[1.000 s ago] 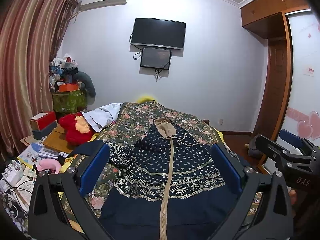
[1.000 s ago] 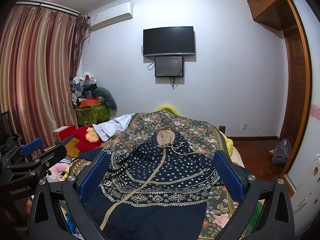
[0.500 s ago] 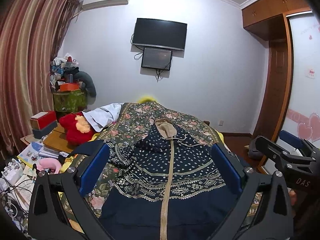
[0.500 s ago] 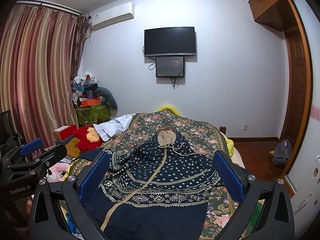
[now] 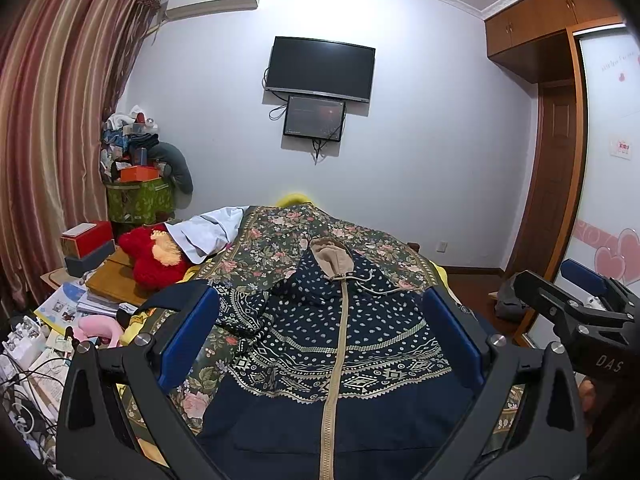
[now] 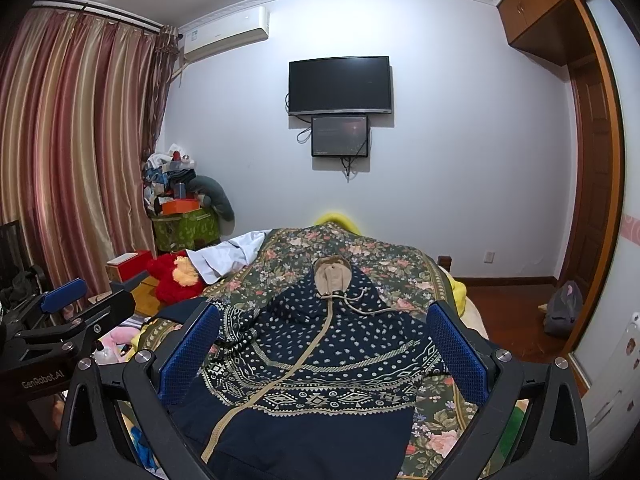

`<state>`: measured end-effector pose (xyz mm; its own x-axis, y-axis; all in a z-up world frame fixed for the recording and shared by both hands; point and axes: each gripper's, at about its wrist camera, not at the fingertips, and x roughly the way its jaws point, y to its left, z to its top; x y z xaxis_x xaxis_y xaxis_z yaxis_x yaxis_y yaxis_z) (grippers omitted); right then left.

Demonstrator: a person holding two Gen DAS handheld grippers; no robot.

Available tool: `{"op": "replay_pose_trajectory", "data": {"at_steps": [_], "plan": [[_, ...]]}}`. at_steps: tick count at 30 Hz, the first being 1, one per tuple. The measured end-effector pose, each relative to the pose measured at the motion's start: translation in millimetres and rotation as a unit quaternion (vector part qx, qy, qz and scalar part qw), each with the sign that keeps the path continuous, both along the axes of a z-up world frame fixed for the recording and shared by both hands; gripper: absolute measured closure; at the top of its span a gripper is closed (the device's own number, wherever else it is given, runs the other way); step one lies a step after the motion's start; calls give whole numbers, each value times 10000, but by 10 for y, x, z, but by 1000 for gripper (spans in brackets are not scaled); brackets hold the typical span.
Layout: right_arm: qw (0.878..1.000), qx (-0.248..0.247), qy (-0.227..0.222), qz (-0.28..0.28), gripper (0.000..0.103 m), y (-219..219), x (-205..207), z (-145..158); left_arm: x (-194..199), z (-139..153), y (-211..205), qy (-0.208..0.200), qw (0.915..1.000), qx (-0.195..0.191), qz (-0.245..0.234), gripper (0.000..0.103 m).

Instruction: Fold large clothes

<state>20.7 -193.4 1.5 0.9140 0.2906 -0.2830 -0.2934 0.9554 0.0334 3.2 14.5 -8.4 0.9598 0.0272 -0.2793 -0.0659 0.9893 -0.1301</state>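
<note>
A navy hooded jacket (image 5: pixel 332 344) with white dots, patterned bands and a tan zipper lies flat on the bed, hood away from me; it also shows in the right wrist view (image 6: pixel 320 360). Its left sleeve is bunched at the left. My left gripper (image 5: pixel 320 336) is open and empty, held above the jacket's lower part. My right gripper (image 6: pixel 324 352) is open and empty, also above the jacket. Each gripper shows at the other view's edge: the right gripper in the left wrist view (image 5: pixel 576 312), the left gripper in the right wrist view (image 6: pixel 72 320).
A floral bedspread (image 5: pixel 276 244) covers the bed. A white garment (image 5: pixel 208 232) and a red plush toy (image 5: pixel 152 256) lie at the bed's left. A cluttered side table (image 5: pixel 80 292) stands left. A wardrobe (image 5: pixel 560 160) and a wooden floor (image 6: pixel 512 312) are right.
Both views have shifted only slightly; the grippers stay open above the jacket, and the jacket has not moved.
</note>
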Motion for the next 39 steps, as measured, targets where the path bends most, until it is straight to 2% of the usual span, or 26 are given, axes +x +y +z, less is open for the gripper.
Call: {"op": "replay_pose_trajectory", "data": {"at_steps": [27,33,37,39], "plan": [[10000,1,13,41,0,16,36,45,61,29,19,2,10000,-6,47,1],[9999,-21,52,122,0,121,318,32,328,42,253,55,9997,-5,237,1],[9995,-22,189,240,0,274,648,-10,633,2,476,234,9992,20,326,1],[9993,-67,267,263,0,378,833,-57,796,-46,623,332,9981,30,518,1]]}}
